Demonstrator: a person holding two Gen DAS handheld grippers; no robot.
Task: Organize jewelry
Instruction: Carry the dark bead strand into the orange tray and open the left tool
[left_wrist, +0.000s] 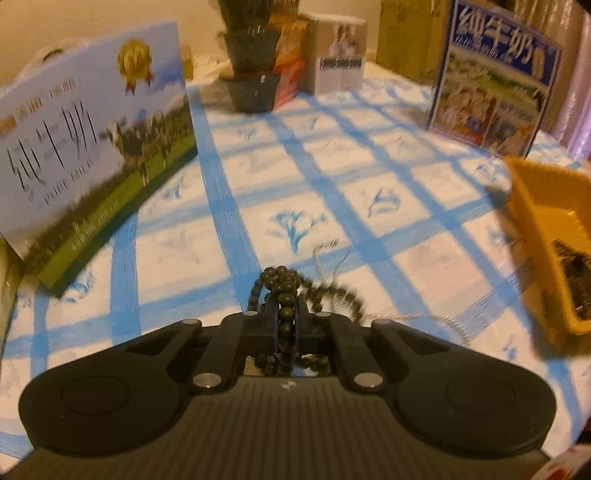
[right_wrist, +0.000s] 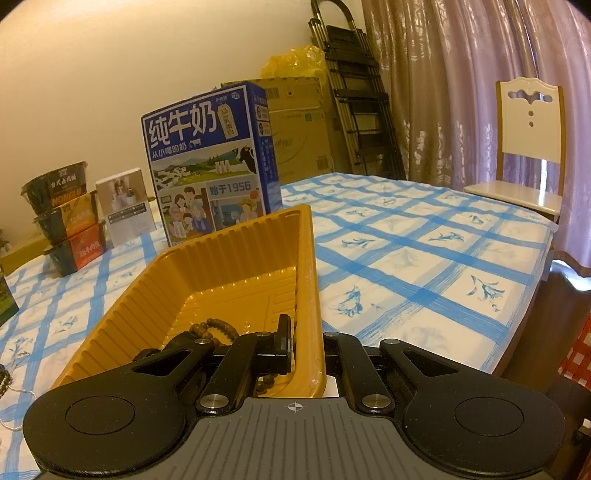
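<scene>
My left gripper (left_wrist: 286, 308) is shut on a dark bead bracelet (left_wrist: 284, 282), held just above the blue-checked tablecloth. A thin silver chain (left_wrist: 328, 258) lies on the cloth under and to the right of it. My right gripper (right_wrist: 304, 338) is shut on the right wall of the yellow plastic tray (right_wrist: 306, 258), one finger inside and one outside. A brown bead bracelet (right_wrist: 218, 328) lies in the tray near its front. The tray also shows at the right edge of the left wrist view (left_wrist: 532, 221), with dark beads inside.
A blue-and-white milk carton (left_wrist: 85, 147) lies at the left. A blue milk box (right_wrist: 210, 162) stands behind the tray. Stacked noodle bowls (right_wrist: 66, 218) and a small white box (right_wrist: 125, 210) stand at the back. A white chair (right_wrist: 528, 147) stands at the table's far right edge.
</scene>
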